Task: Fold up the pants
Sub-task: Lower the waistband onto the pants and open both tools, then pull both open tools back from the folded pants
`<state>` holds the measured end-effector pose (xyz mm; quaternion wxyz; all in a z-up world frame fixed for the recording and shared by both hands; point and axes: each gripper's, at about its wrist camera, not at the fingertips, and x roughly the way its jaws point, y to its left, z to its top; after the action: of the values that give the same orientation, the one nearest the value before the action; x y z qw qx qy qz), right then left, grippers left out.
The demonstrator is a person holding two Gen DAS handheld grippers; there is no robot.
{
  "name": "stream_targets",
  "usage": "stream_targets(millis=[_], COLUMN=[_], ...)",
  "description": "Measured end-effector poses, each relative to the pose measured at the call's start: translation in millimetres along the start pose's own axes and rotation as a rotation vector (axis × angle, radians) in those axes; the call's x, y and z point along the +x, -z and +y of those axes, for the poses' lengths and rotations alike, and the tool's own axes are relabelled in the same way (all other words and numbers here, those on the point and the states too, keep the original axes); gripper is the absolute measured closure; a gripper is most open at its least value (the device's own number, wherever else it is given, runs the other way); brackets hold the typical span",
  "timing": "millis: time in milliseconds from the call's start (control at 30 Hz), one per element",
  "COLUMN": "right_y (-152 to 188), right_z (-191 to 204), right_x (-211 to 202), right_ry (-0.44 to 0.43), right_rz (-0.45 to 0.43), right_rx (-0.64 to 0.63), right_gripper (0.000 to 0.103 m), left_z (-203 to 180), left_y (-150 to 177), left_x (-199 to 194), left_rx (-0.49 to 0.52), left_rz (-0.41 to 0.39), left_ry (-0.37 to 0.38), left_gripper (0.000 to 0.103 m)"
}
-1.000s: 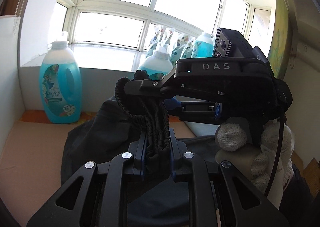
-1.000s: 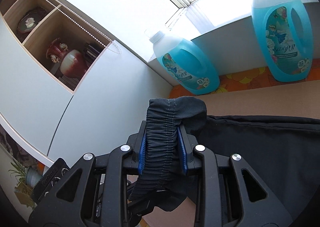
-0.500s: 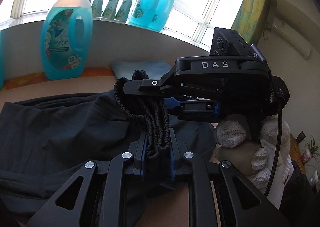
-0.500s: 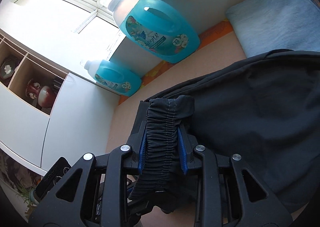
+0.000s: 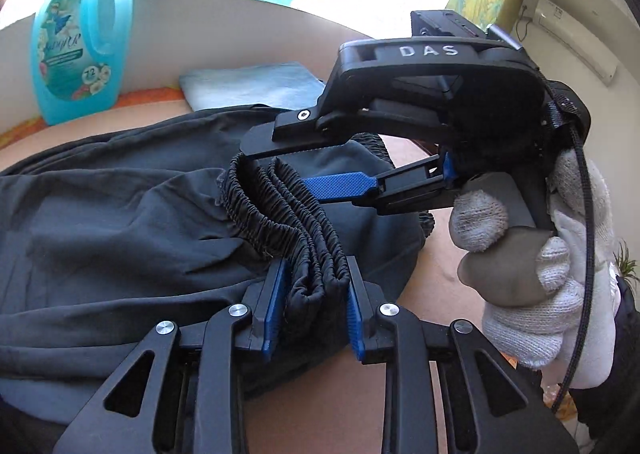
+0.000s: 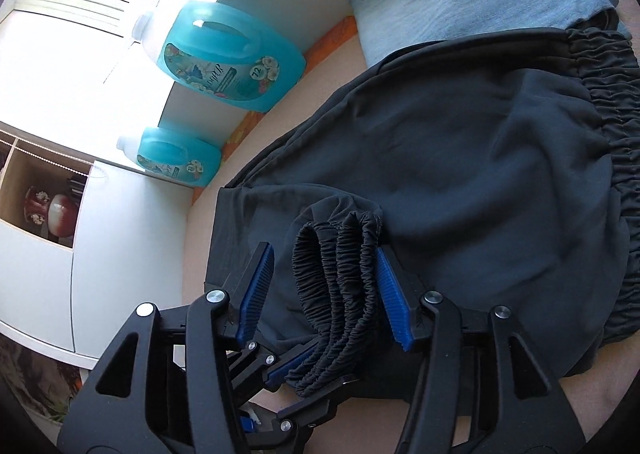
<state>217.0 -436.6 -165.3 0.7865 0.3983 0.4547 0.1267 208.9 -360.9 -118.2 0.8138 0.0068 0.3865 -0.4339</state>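
We see dark pants point(image 5: 120, 214) lying folded across the desk point(image 5: 432, 246), near its back edge. Our left gripper point(image 5: 312, 306) and right gripper point(image 6: 320, 290) are both opening, elastic cuffs point(image 6: 340, 278) slack between them, seemingly releasing a finished fold.

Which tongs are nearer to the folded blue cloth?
Right. The right tongs, opening around the cuffs, reach toward the cloth; the left tongs, also opening, sit farther back.
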Motion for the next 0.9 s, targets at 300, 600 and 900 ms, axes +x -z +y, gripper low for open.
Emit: stream_targets(millis=[300, 600, 900], right_y=[14, 23, -9], right_z=[14, 33, 90], right_x=[17, 31, -11], right_ry=[0.213, 0.371, 0.522], right_rz=[0.043, 0.035, -0.116], right_rx=[-0.125, -0.240, -0.425], right_gripper=[0.048, 0.083, 0.086], left_z=[31, 159, 209], left_y=[26, 53, 56], left_x=[-95, -206, -223], left_rx=[0.010, -0.120, -0.185], left_rz=[-0.053, -0.164, -0.161], left_ry=[-0.017, -0.383, -0.463], left_gripper=[0.056, 0.055, 0.055])
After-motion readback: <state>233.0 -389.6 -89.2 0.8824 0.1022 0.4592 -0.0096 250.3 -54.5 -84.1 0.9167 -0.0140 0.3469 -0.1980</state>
